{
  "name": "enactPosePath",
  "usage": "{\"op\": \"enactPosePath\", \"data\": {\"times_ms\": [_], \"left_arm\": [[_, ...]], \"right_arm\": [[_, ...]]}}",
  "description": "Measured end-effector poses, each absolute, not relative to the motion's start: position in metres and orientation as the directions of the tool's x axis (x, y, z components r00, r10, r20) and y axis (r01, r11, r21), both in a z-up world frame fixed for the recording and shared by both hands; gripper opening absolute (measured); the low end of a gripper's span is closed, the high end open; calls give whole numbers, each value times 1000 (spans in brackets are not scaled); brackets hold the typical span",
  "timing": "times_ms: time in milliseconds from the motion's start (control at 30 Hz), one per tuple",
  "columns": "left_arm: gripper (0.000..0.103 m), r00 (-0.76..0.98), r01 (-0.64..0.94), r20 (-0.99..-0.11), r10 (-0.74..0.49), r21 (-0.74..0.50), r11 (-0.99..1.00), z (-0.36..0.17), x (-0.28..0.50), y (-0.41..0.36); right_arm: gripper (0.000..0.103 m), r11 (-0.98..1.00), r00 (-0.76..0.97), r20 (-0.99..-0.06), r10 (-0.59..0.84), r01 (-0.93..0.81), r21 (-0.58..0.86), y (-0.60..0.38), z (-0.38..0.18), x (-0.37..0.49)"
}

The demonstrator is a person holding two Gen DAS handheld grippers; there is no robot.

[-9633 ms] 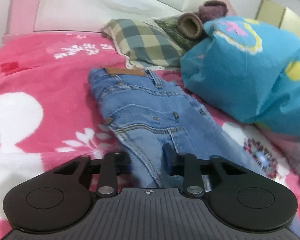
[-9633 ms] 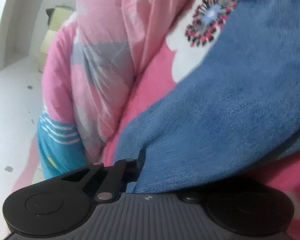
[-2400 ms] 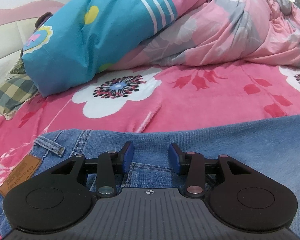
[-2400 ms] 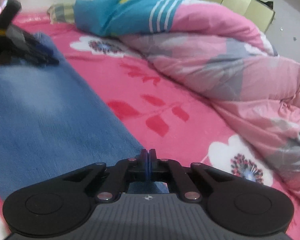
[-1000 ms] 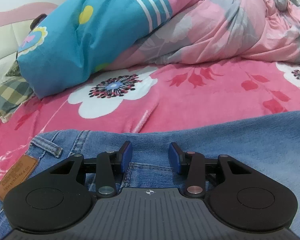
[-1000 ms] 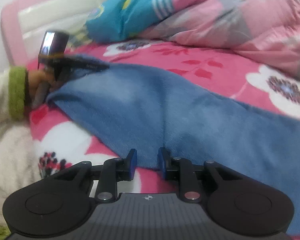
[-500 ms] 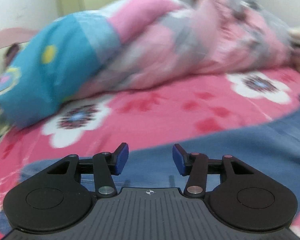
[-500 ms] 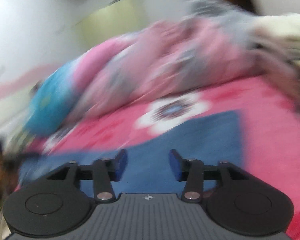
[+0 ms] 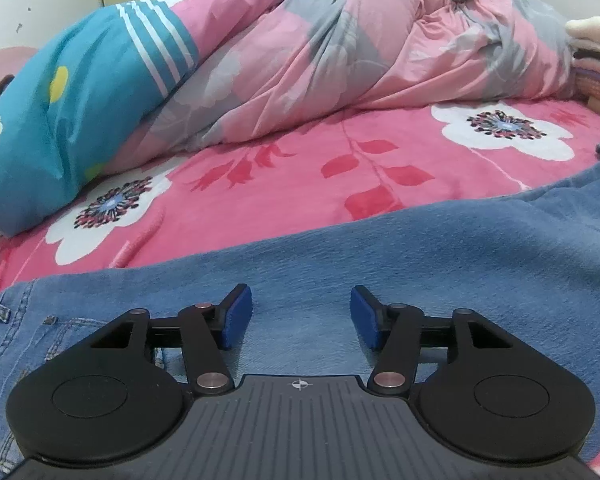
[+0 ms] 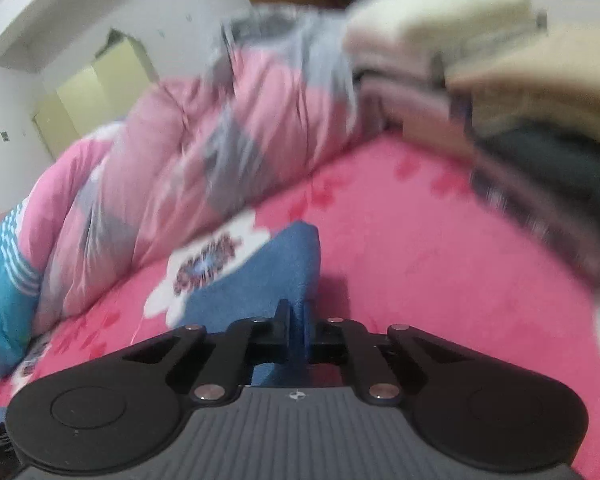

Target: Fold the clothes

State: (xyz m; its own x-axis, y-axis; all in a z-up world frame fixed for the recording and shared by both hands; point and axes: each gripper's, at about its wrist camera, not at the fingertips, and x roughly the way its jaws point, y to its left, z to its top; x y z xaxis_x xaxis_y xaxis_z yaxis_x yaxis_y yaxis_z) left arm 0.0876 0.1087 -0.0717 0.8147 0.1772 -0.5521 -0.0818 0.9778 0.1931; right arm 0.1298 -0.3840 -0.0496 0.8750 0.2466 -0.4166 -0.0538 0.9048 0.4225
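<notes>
Jeans spread flat along the bed for folding: right claw clamped on the leg hem at 6 o'clock, seemingly to carry it over; left claw opening, empty, above the thigh denim.

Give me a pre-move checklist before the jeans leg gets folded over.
1. Right tongs shut on the jeans hem: ok.
2. Left tongs free of denim: ok, jaws opening, hovering over the jeans with nothing pinched.
3. Leg lying flat: ok, only slight ripples in the left wrist view.
4. Blanket beside the jeans bare: ok.
5. Duvet apart from the jeans: ok.
6. Waistband aligned: cannot tell, mostly out of frame.
</notes>
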Motion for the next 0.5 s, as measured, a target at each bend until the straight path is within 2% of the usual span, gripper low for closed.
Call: {"op": "enactPosePath", "data": {"times_ms": [200, 367, 500], "left_arm": [[56, 822, -86, -544, 170, 176, 981, -74, 86, 111], [56, 826, -86, -539, 162, 163, 983, -74, 85, 113], [56, 828, -86, -538, 156, 153, 984, -75, 85, 114]], "right_arm": [[5, 991, 962, -245, 116, -97, 89, -308, -3, 87], [5, 983, 976, -151, 158, -170, -65, -248, 16, 67], [5, 937, 934, -170, 316, -335, -99, -203, 17, 50]]}}
